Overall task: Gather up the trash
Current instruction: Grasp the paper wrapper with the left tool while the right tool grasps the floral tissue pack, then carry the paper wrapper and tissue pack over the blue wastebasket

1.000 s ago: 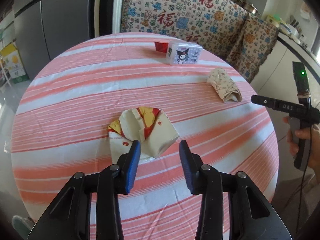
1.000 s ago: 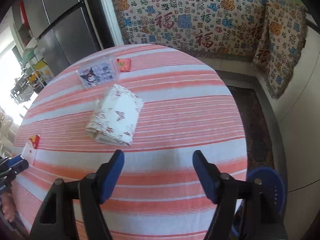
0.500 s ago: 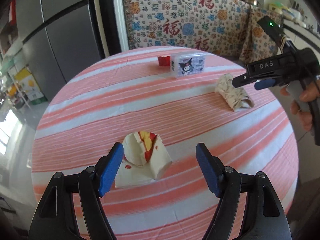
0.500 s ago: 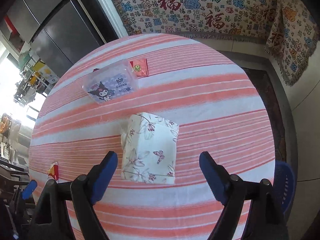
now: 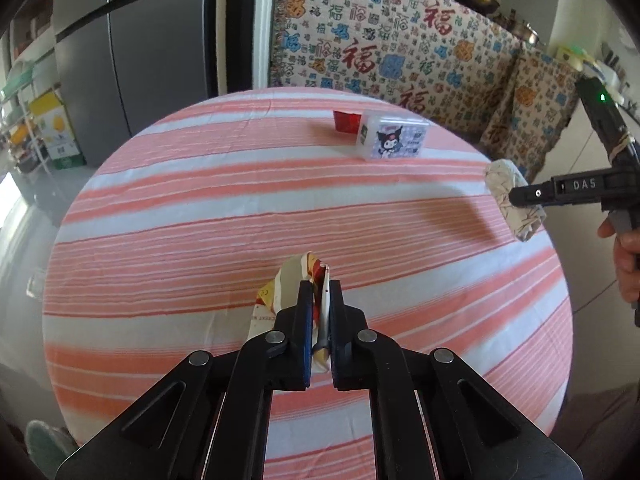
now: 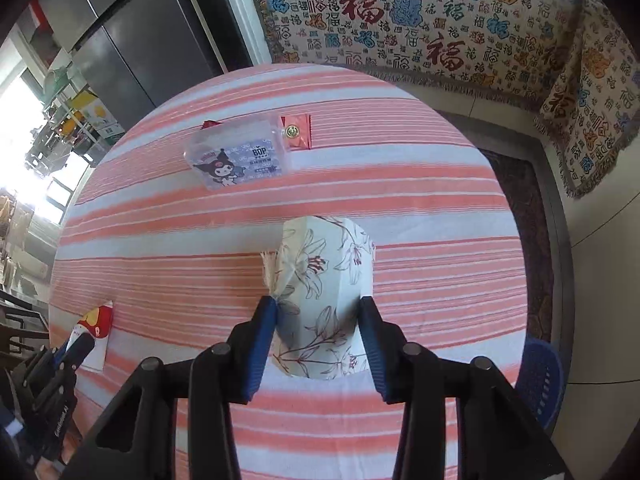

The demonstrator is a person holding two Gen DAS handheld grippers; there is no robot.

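since both scraps are headed for the trash, the left gripper (image 5: 320,296) is pinching the crumpled wrapper (image 5: 294,280) flat while the right gripper (image 6: 318,316) (jaws just closing) is squeezing the floral paper pack (image 6: 324,280).

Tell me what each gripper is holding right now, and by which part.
The left gripper pinches the crumpled food wrapper by its near edge. The right gripper clamps the flowered tissue pack across its sides, at its near half.

Both wrist cameras look steeply down, close over the striped round table (image 5: 200,208), sharing its far clear box (image 6: 240,156).
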